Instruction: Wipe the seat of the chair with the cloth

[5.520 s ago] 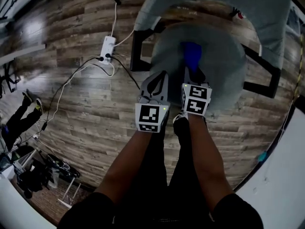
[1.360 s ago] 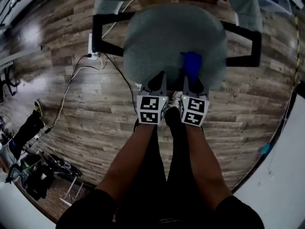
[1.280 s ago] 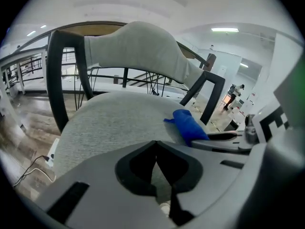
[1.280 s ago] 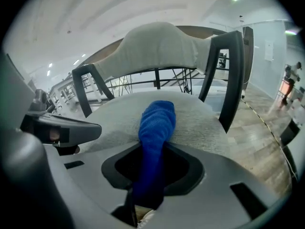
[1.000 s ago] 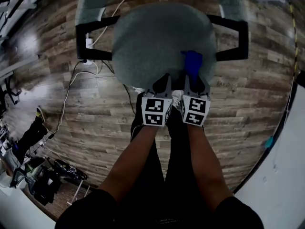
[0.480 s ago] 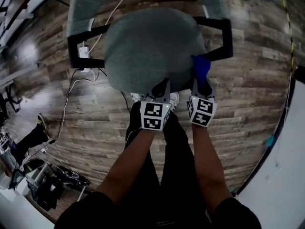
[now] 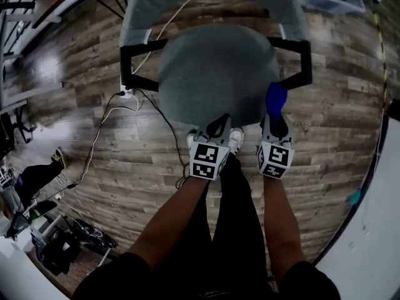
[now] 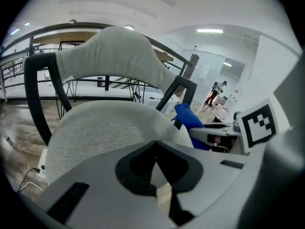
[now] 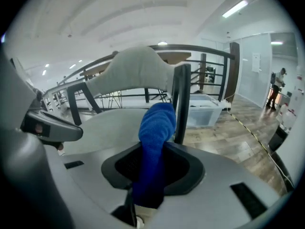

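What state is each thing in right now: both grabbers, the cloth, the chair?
Left gripper: shut, empty.
Right gripper: shut on the cloth.
Cloth: pinched, sticking up at the seat's right edge.
Chair seat: nothing lying on it.

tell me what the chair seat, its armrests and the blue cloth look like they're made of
Chair seat: grey woven fabric, matte, seemingly padded; a fine speckled weave shows in the left gripper view.
Armrests: black and smooth, likely painted metal or plastic; the pictures don't settle which.
Blue cloth: soft textile with a fuzzy, nubby surface, probably microfibre or terry.
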A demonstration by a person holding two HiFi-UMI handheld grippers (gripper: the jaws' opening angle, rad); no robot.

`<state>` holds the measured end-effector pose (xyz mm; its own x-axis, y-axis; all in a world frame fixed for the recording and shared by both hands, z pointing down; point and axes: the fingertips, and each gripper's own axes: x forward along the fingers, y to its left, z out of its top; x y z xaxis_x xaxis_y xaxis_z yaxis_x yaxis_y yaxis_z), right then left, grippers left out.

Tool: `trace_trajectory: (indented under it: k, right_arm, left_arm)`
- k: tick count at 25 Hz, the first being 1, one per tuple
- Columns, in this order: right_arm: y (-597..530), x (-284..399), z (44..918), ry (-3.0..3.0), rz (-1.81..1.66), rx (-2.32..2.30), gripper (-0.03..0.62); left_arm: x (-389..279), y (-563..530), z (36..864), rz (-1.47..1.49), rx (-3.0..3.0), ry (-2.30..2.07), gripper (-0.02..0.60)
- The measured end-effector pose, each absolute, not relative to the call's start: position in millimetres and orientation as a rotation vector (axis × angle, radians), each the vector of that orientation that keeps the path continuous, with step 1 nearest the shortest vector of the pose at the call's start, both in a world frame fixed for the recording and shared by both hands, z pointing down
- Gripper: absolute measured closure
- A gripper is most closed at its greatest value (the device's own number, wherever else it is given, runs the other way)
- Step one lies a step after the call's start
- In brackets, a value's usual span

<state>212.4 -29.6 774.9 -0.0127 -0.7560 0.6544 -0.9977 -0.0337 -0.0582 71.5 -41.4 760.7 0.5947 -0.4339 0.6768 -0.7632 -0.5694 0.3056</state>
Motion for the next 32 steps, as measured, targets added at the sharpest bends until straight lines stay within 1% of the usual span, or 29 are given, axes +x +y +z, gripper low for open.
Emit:
trace_trajectory:
  k: [3,7,15,21,25,32]
  right_arm:
    - [-29,196,729,-1.873,0.68,1.848,0.487]
    - [-29,170,660,-1.937,0.584,1.854,0.487]
    - [-29,104,523,-2.08,0.442,1.8,0.487]
    - [-64,73,422,-2.182,0.262,1.788,0.487]
    - [-64,58,360,-2.215,0.155,1.854,0.487]
    - [-60,45,307,-2.216,0.08,1.976,0.487]
  left_arm:
    - [53,-44,731,0.713,2.242,-0.957,0.575]
    - [31,-49,672,0.668,2.287,-0.962,0.575]
    - [-20,-71,516,0.543,2.432,-1.017,0.575]
    - [-42,-89,419,0.361,2.521,-1.042,0.575]
    - [-52,-81,375,0.285,2.581,-1.031,0.575]
    - [-68,-71,322,0.184,2.662,-1.048,0.575]
